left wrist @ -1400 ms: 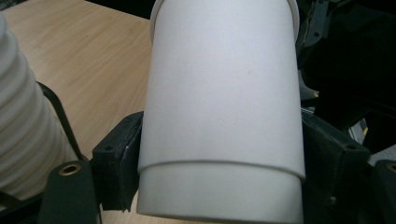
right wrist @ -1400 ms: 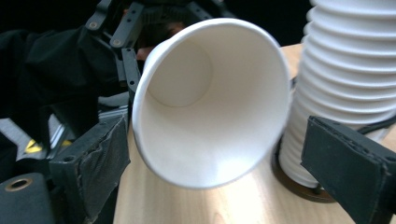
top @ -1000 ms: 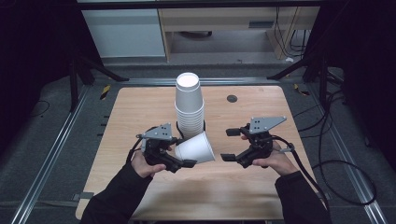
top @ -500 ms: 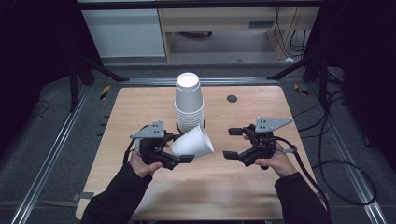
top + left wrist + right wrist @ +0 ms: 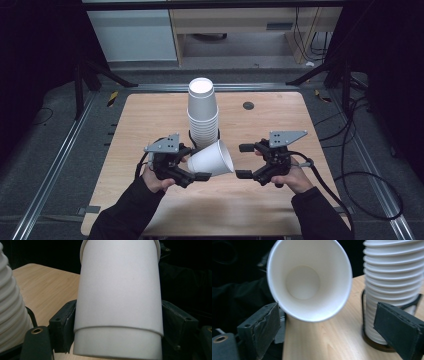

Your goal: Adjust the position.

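Paper cup (image 5: 211, 159) lies on its side above wooden counter (image 5: 150, 115), clamped at base end in left gripper (image 5: 192, 167); both pads press cup wall in left gripper view (image 5: 120, 290). Open mouth faces right gripper (image 5: 243, 161). Right gripper released: jaws have just been opening, stand spread, nothing between them; cup rim (image 5: 309, 280) sits just ahead of jaws, apart from pads. Stack of nested paper cups (image 5: 202, 112) stands upright in dark ring holder (image 5: 374, 343) just behind held cup. Small dark disc (image 5: 248, 105) rests near counter's far right.
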Motion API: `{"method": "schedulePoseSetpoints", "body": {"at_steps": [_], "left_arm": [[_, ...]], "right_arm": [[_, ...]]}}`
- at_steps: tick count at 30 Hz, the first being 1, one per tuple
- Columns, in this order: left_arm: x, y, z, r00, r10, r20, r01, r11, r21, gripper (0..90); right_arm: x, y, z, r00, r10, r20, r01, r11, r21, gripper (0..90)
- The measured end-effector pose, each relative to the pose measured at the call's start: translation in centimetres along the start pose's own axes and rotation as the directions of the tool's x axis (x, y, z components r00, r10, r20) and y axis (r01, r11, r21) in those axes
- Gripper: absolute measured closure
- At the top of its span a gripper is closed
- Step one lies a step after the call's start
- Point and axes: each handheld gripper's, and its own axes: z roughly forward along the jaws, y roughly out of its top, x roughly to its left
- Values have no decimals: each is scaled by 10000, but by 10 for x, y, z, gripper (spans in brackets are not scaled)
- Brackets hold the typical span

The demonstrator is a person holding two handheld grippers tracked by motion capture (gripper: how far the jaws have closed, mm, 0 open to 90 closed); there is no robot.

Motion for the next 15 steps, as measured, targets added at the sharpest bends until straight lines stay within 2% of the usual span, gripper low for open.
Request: {"method": "schedulePoseSetpoints", "body": {"at_steps": [2,4,5,11,15], "left_arm": [[0,0,0,10000,-7,30,7,10000,15,220],[0,0,1,10000,32,53,-32,10000,34,220],[0,0,2,9999,21,101,-21,10000,42,220],[-3,1,5,9994,197,288,-199,9998,72,220],[-4,1,6,9993,238,279,-242,9996,125,220]], "right_arm": [[1,1,-1,9994,7,-345,-9,10000,-46,62],[2,2,-1,9993,-5,-365,4,10000,-20,62],[4,3,-1,9985,-17,-555,21,10000,67,56],[5,3,5,9994,31,-348,-27,9999,121,45],[6,3,5,9988,50,-482,-49,10000,31,46]]}}
